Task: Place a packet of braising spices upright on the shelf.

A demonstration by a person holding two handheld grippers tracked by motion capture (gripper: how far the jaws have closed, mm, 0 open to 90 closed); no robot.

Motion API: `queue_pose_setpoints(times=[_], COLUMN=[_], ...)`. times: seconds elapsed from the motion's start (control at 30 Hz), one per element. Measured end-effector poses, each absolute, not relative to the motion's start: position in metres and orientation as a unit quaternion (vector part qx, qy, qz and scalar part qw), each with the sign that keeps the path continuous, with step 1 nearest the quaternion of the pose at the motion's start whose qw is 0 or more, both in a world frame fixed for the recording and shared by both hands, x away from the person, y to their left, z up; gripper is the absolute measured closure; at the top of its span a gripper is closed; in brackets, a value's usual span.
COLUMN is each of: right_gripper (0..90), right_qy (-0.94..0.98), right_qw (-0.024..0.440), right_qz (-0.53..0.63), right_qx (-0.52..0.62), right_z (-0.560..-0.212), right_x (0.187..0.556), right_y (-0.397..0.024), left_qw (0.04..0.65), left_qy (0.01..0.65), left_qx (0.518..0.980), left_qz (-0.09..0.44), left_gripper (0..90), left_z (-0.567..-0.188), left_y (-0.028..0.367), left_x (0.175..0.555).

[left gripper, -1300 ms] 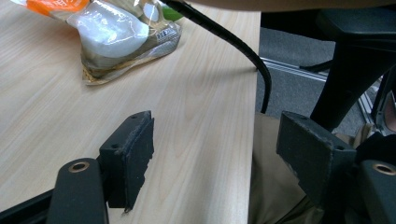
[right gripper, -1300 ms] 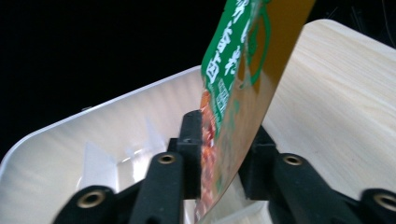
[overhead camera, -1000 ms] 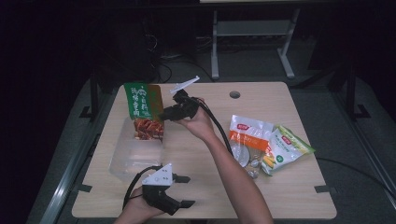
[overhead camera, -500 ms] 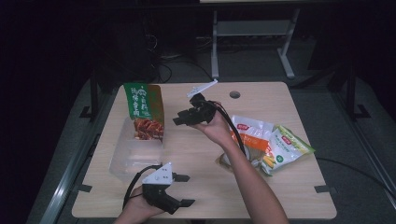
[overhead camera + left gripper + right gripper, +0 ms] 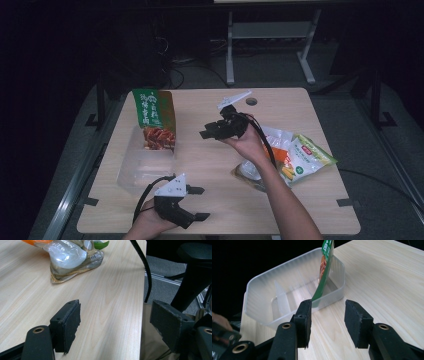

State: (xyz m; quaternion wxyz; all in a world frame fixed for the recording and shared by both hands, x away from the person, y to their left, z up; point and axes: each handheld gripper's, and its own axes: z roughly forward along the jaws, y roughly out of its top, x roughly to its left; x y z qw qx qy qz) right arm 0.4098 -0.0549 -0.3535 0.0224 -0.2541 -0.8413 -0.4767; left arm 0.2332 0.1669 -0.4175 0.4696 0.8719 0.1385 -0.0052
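The right gripper (image 5: 207, 134) is held above the middle of the pale wooden bench (image 5: 210, 165), pointing toward nine o'clock. Its jaws have just been opening and are parted with nothing between them. At nine o'clock from it, a clear plastic divided box (image 5: 145, 167) is seen, with a green snack pouch printed with a red meat picture (image 5: 155, 119) propped upright in the box's far compartment; in the right gripper view the pouch (image 5: 324, 270) leans edge-on against the box wall (image 5: 257, 285). The left gripper (image 5: 197, 204) is rested at the bench's six o'clock edge, released, jaws wide apart and empty. At three o'clock, a heap of colourful snack packets (image 5: 300, 157) is lain.
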Motion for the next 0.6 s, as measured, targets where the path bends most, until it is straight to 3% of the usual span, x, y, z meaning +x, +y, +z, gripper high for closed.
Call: queue_pose_setpoints(times=[0.6], right_gripper=[52.5], right_qy=[-0.837], right_qw=[0.019], right_qz=[-0.468], right_qx=[-0.282], right_z=[-0.357], right_x=[0.372], right_y=[-0.118], left_qw=[0.473], left_qy=[0.135], left_qx=[0.870], left_qz=[-0.002], left_gripper=[23.1], left_z=[-0.419], left_y=[0.163], left_x=[0.236])
